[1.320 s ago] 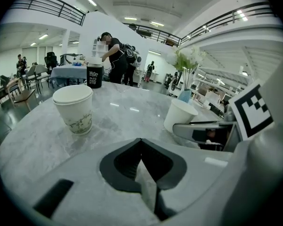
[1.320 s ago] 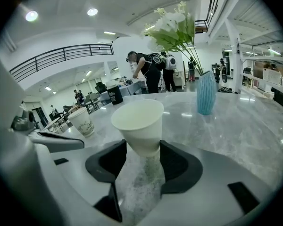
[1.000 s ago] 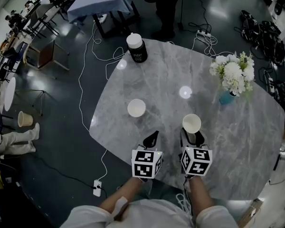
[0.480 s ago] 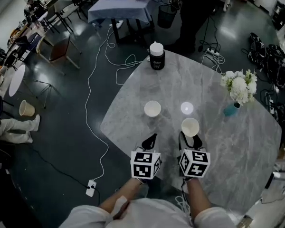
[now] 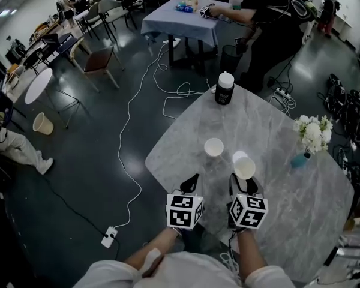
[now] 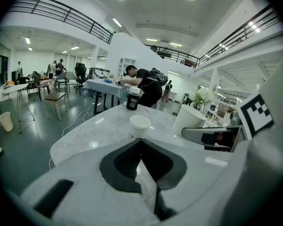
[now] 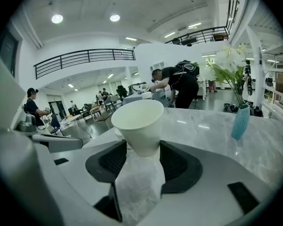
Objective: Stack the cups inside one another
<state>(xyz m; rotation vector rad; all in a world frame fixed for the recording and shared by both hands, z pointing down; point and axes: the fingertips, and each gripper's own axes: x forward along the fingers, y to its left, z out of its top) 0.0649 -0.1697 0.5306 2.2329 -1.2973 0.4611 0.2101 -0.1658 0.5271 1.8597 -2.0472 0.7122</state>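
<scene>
Right gripper view — cup (image 7: 137, 119) clamped in right gripper (image 7: 138, 149); rim uppermost.

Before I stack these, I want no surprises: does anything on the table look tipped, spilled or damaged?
Nothing stands out. The right gripper holds one cup mouth up, the other cup stands upright on the table, and the black jar and flower vase are upright too. No spill shows.

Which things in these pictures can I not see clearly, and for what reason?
Base of the held cup: right gripper view, hidden by the pads of the right claw.
Standing cup: right gripper view, almost all behind the held cup.
Black jar's label: head view, too small to read.
Vase: head view, partly under the flowers.
</scene>
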